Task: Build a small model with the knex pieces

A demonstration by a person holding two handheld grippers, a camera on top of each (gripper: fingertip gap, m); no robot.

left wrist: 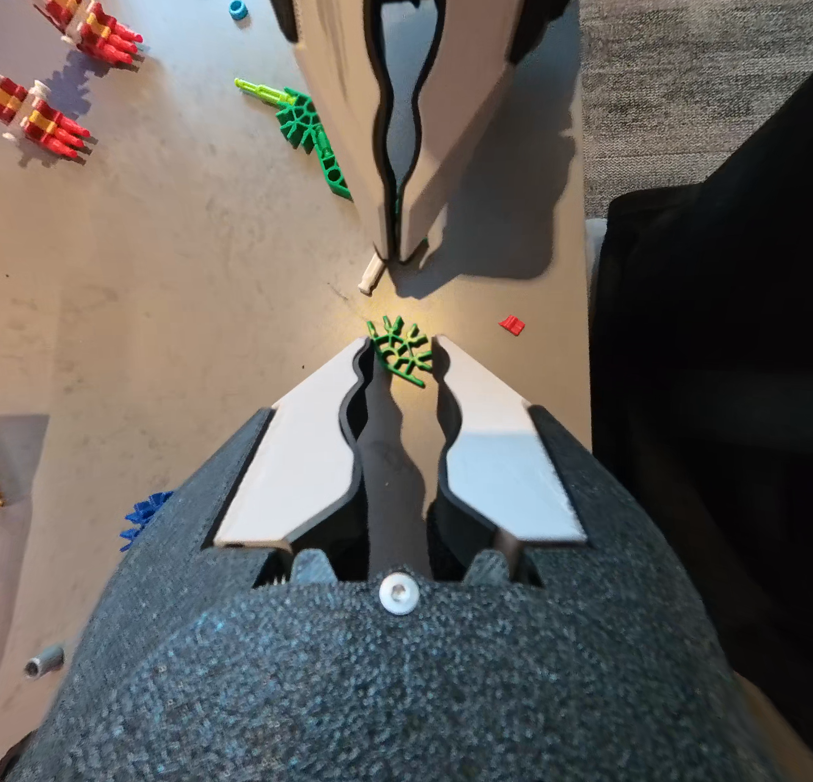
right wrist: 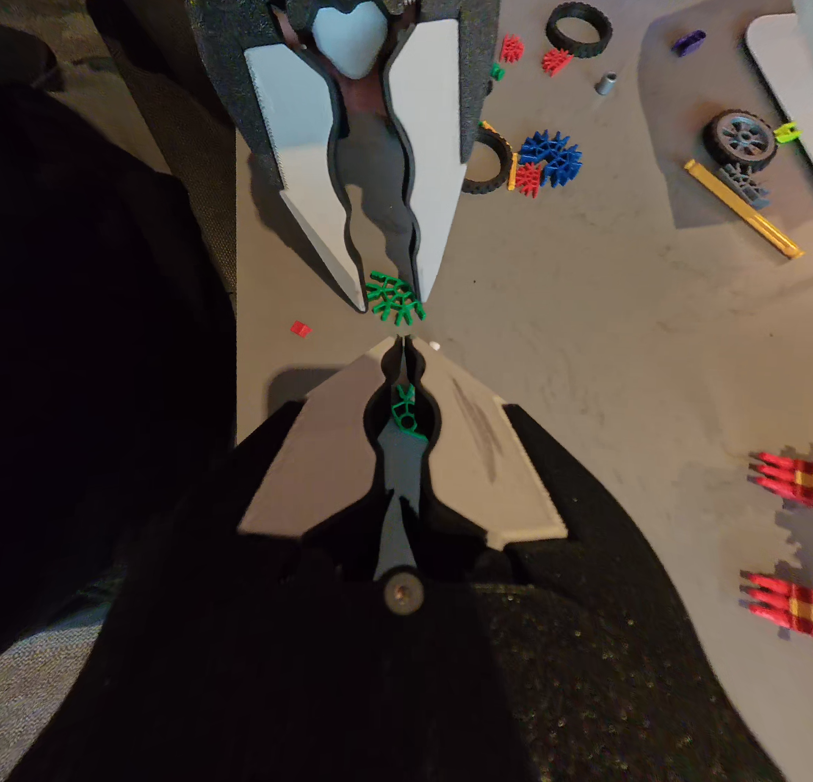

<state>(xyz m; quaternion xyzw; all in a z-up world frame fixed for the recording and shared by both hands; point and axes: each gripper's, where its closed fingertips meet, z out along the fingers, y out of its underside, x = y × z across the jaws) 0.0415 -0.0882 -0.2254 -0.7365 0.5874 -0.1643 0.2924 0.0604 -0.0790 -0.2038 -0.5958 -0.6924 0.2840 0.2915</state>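
Observation:
My left gripper [left wrist: 401, 341] stands low over the tan table [left wrist: 176, 321]. Its fingertips rest against both sides of a small green fan-shaped connector [left wrist: 398, 356], which also shows in the right wrist view [right wrist: 393, 297]. My right gripper [right wrist: 402, 341] is shut on a green connector piece [right wrist: 407, 413] that belongs to a longer green assembly [left wrist: 308, 123] with a lime rod. A white rod [left wrist: 371, 277] sticks out below the right gripper's tips [left wrist: 393, 257] and points toward the left gripper. The two grippers face each other, tips a short gap apart.
A small red piece [left wrist: 512, 324] lies near the table's edge [left wrist: 585, 277], with dark fabric beyond it. Red-yellow-white assemblies [left wrist: 101, 35] lie far left. There is also a blue ring [left wrist: 238, 9], blue connectors [right wrist: 550, 158], tyres [right wrist: 578, 30], a wheel [right wrist: 743, 138] and a yellow rod [right wrist: 743, 209]. Only a small space, under 4 cm, lies between the two pairs of fingers.

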